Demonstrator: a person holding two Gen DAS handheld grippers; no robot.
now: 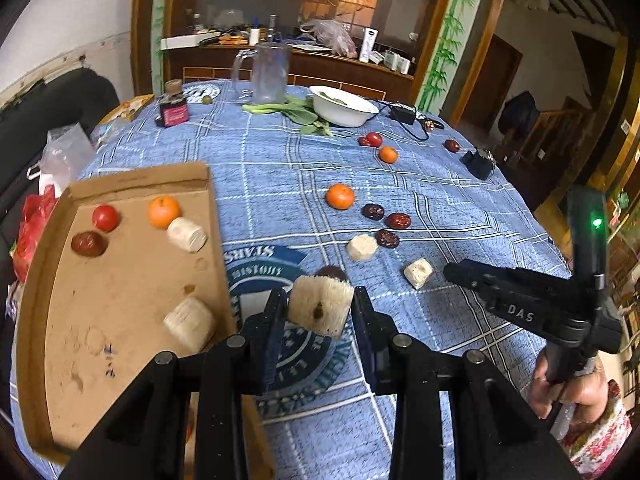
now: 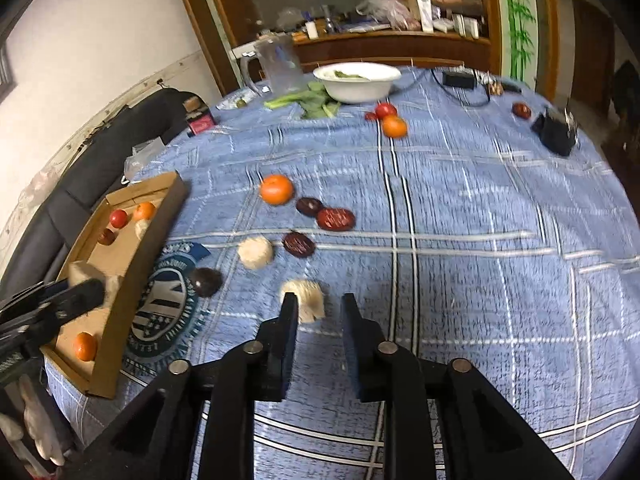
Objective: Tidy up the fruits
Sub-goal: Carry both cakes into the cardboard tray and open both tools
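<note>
My left gripper is shut on a white cut fruit chunk and holds it above the table beside the cardboard tray. The tray holds a tomato, an orange, a red date and two white chunks. My right gripper is open and empty, just right of a white chunk on the cloth. On the cloth lie an orange, red dates, another white chunk and a dark fruit.
A white bowl with greens, a clear jug, a tomato and small orange, a date and black chargers sit at the far side. A dark sofa stands left of the table.
</note>
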